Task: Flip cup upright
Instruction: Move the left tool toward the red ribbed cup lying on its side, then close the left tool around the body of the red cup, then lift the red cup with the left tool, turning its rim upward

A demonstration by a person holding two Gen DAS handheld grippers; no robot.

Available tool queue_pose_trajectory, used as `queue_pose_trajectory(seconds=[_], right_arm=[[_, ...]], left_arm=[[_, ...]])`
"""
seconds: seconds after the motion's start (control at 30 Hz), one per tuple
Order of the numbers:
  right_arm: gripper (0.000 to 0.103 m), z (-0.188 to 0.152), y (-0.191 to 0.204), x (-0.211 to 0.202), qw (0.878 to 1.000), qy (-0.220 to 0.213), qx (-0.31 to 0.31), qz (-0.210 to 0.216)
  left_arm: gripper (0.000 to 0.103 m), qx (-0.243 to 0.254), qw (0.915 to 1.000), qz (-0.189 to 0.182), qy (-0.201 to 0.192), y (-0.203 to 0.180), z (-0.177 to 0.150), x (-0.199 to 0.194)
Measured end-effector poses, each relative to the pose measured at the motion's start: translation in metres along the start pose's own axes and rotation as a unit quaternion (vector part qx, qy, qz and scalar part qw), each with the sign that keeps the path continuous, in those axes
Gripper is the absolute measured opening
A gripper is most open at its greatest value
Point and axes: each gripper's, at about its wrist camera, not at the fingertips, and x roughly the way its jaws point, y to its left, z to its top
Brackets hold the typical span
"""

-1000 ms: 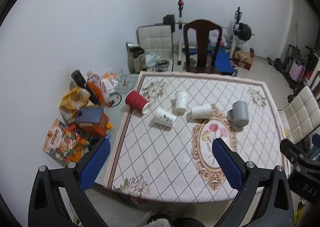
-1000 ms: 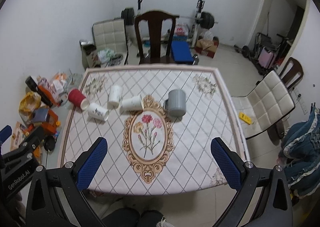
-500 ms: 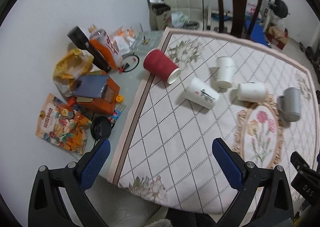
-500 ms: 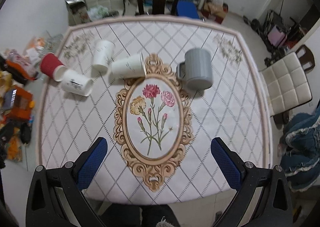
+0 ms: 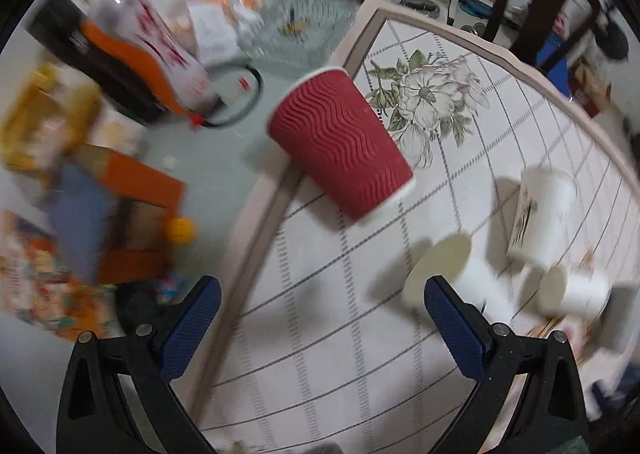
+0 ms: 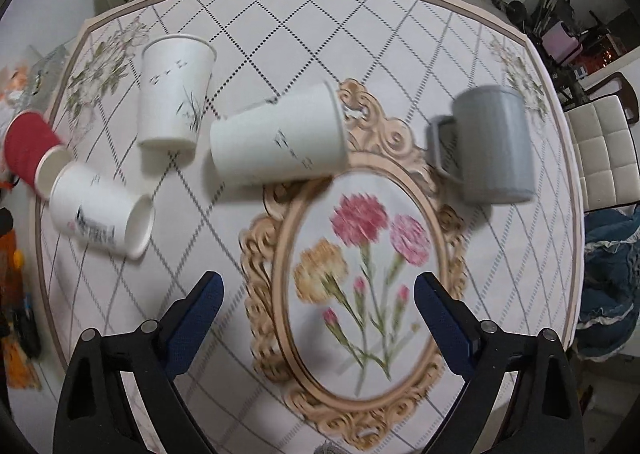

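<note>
A red ribbed paper cup [image 5: 340,141] lies on its side at the left edge of the tablecloth; it also shows in the right wrist view [image 6: 28,157]. Three white paper cups lie on their sides: one with black print [image 6: 100,217], one farther back [image 6: 174,87], one by the oval frame [image 6: 280,137]. A grey mug [image 6: 492,145] lies on its side at the right. My left gripper [image 5: 320,294] is open and empty, just below the red cup. My right gripper [image 6: 316,286] is open and empty over the flower print.
The table [image 6: 400,33] carries a diamond-patterned cloth with a floral oval. Left of the cloth lie a glass dish [image 5: 300,29], an orange box [image 5: 136,205], bottles and snack bags. Chairs stand behind and to the right [image 6: 600,149].
Both grippers have moved down and closer to the table. The left one has closed in on the red cup; the right one on the white cups and mug. Both stay open.
</note>
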Motion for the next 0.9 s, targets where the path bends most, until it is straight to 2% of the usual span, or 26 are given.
queue_pose_trajectory(seconds=[0.07,0.17,0.3,0.4,0.43,0.47,0.5,0.6,0.7,0.9], right_arm=[[0.097,0.012,0.006,0.008,1.0,-0.001,0.006,-0.003],[0.097,0.026,0.016,0.019,1.0,0.003,0.009,-0.005],[0.097,0.04,0.022,0.031,1.0,0.012,0.012,-0.008],[0.097,0.047,0.023,0.038,1.0,0.015,0.018,-0.01],[0.097,0.049,0.023,0.039,1.0,0.017,0.02,-0.01],[0.097,0.05,0.023,0.04,1.0,0.017,0.021,-0.011],[0.097,0.052,0.024,0.04,1.0,0.017,0.022,-0.013],[0.097,0.055,0.024,0.04,0.999,0.015,0.022,-0.017],[0.097,0.058,0.019,0.037,0.999,0.01,0.025,-0.02],[0.097,0.051,0.006,0.018,0.999,-0.002,0.038,-0.017]], left_arm=[[0.102,-0.037,0.9979,-0.045,0.027,0.009,0.018,0.017],[0.102,-0.074,0.9931,-0.08,0.044,0.015,0.039,0.035],[0.101,-0.106,0.9886,-0.095,0.05,0.018,0.062,0.052],[0.1,-0.117,0.9876,-0.089,0.054,0.018,0.076,0.066],[0.097,-0.118,0.9877,-0.085,0.057,0.016,0.079,0.072],[0.085,-0.118,0.9876,-0.085,0.061,0.016,0.081,0.076],[0.08,-0.116,0.9874,-0.087,0.064,0.015,0.082,0.08],[0.076,-0.097,0.9902,-0.085,0.054,0.01,0.084,0.082],[0.076,-0.043,0.9975,-0.048,0.028,-0.002,0.084,0.072],[0.075,0.024,0.9994,-0.005,-0.023,-0.009,0.072,0.028]])
